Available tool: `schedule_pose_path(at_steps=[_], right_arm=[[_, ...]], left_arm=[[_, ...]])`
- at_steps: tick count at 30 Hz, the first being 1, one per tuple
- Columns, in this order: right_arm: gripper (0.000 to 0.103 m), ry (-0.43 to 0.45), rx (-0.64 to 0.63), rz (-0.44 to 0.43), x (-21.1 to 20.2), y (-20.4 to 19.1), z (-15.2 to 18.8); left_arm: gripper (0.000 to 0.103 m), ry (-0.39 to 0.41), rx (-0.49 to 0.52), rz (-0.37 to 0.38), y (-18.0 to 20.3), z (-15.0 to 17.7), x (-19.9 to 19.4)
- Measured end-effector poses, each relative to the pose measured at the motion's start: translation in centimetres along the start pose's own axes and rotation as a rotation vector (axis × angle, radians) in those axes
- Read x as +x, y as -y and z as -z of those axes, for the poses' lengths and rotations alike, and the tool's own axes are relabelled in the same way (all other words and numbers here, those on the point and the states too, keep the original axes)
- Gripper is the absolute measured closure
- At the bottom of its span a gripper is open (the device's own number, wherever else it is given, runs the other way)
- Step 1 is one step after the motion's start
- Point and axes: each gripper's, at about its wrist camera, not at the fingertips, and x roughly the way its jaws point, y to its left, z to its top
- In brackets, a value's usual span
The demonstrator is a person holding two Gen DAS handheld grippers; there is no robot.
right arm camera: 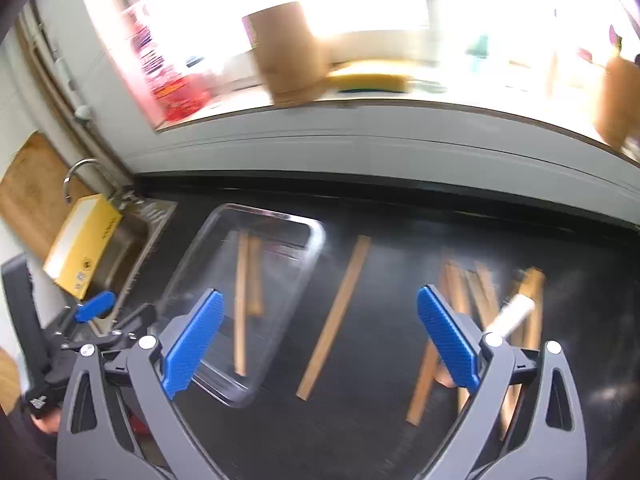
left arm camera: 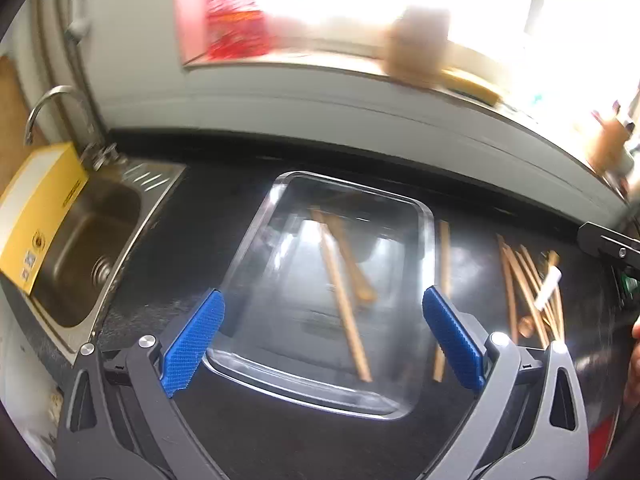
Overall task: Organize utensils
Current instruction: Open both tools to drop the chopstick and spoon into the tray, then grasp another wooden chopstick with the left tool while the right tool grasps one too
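A clear glass tray (left arm camera: 256, 216) lies on the black counter with two wooden sticks (left arm camera: 346, 296) crossed inside it. My left gripper (left arm camera: 323, 298) hangs open above the tray's near half, holding nothing. My right gripper (right arm camera: 320, 298) is open too, above a single wooden stick (right arm camera: 336, 316) that lies just right of the tray (right arm camera: 316, 228). Further right is a loose pile of several wooden utensils (right arm camera: 480, 300) with a white-handled piece (right arm camera: 514, 314) on top. The same pile (left arm camera: 528, 292) shows in the left wrist view. Both views are blurred.
A steel sink (left arm camera: 88, 240) with a tap and a yellow box (left arm camera: 36, 216) sits left of the tray. Behind the counter, a white sill carries a brown cup (right arm camera: 288, 52), a yellow sponge (right arm camera: 368, 80) and a red packet (right arm camera: 176, 84). A hand shows at the right edge (left arm camera: 634, 360).
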Motion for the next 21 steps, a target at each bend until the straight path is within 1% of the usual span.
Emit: schedule_pose_path(at_steps=[2,4,6,11,14,17,21], right_arm=[[0.009,0.007,0.028,0.056,-2.0,2.5,1.6],[0.009,0.015,0.055,0.089,-3.8,4.9,3.0],[0.009,0.017,0.078,0.133,-5.7,7.3,4.5],[0.009,0.023,0.129,0.199,-10.4,13.1,8.1],[0.009,0.023,0.14,0.216,-12.4,15.8,9.5],[0.009,0.027,0.153,0.213,-13.6,17.9,10.3],[0.009,0.029,0.15,0.209,-14.4,19.5,10.4]], left_arm=[[0.006,0.002,0.043,0.025,2.7,0.5,-0.9],[0.006,0.003,0.071,0.054,5.2,1.0,-1.6],[0.006,0.008,0.112,0.086,8.4,1.9,-2.4],[0.006,-0.001,0.177,0.146,15.6,4.1,-3.2],[0.006,-0.001,0.21,0.171,19.5,4.9,-3.7],[0.006,0.006,0.24,0.183,22.5,5.6,-4.3],[0.006,0.006,0.249,0.182,24.8,6.0,-4.7]])
